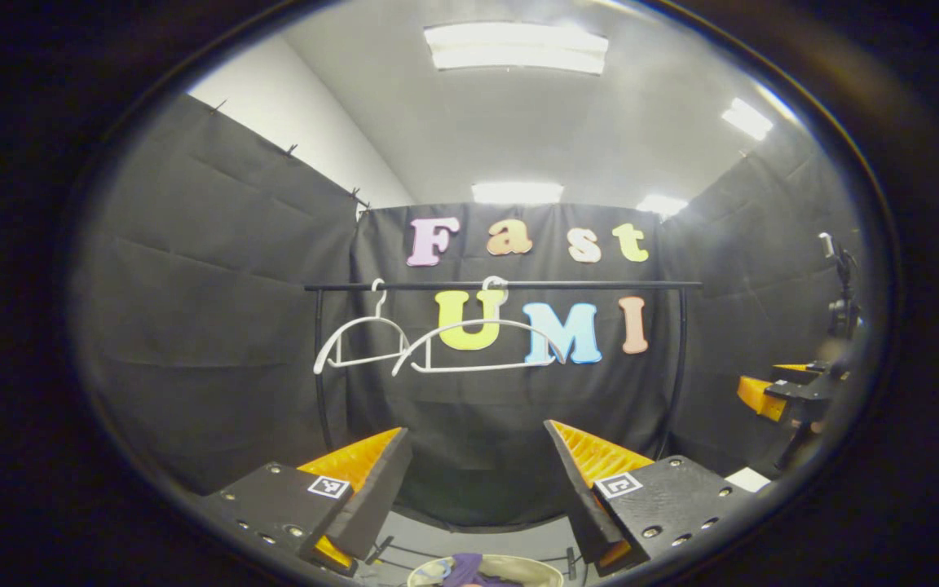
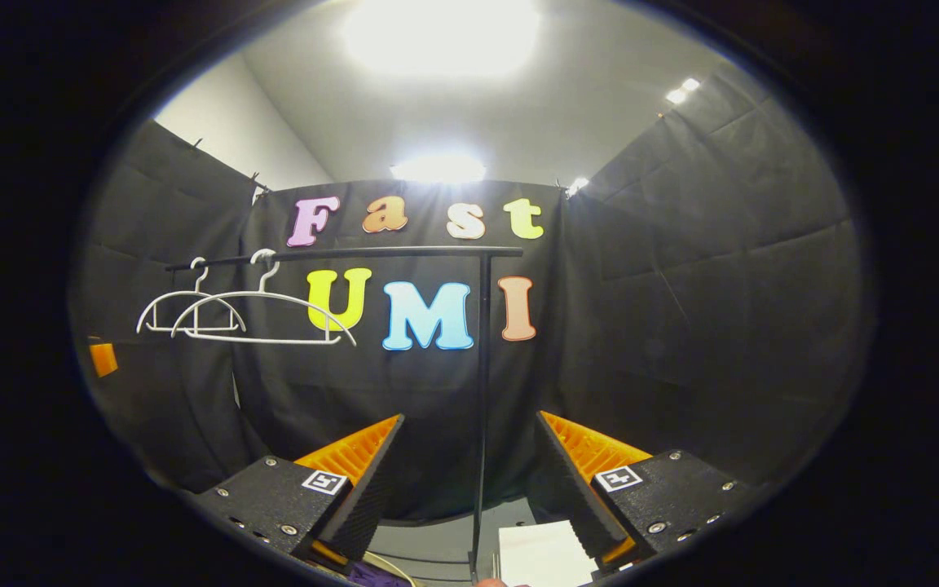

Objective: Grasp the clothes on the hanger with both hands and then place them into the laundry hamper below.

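Note:
Two bare white hangers (image 1: 469, 342) hang side by side from a black rail (image 1: 502, 285); nothing hangs on them. In the right gripper view the same hangers (image 2: 262, 318) sit at the left on the rail (image 2: 339, 254). Below, at the bottom edge of the left gripper view, the pale rim of the laundry hamper (image 1: 518, 562) holds purple clothes (image 1: 465, 569). My left gripper (image 1: 478, 481) is open, with nothing between its fingers. The right gripper (image 2: 469, 481) is open too, with the rail's upright post between its fingers farther back. It also shows at the far right (image 1: 791, 391).
The rack's black posts (image 2: 482, 391) stand on a grey floor. A white sheet (image 2: 543, 550) lies low by the right gripper. A camera on a stand (image 1: 843, 302) sits at the right wall. Black cloth walls close in on all sides.

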`<control>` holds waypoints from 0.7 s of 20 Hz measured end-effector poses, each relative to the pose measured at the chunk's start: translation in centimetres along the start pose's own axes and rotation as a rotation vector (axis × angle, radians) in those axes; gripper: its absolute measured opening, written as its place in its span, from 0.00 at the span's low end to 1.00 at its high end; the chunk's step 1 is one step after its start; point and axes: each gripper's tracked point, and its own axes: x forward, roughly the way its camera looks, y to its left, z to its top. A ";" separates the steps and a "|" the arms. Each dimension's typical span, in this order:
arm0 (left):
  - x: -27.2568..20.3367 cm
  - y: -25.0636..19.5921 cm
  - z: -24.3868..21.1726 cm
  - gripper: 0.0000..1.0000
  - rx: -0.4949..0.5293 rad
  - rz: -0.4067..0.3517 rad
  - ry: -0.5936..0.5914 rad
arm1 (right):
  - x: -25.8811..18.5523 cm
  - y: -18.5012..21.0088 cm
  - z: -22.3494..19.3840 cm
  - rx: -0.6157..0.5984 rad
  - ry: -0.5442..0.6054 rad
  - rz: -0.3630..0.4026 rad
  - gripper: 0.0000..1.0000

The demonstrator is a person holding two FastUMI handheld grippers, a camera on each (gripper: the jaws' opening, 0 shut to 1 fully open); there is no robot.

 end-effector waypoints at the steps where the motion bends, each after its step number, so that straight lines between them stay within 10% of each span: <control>1: 0.0 0.3 0.0 0.90 -0.005 0.004 -0.002 | 0.0 0.1 0.0 -0.003 0.000 0.000 0.94; 14: -1.0 4.3 -0.7 0.90 -0.023 0.021 -0.010 | -0.3 -0.6 0.3 -0.013 0.008 -0.049 0.94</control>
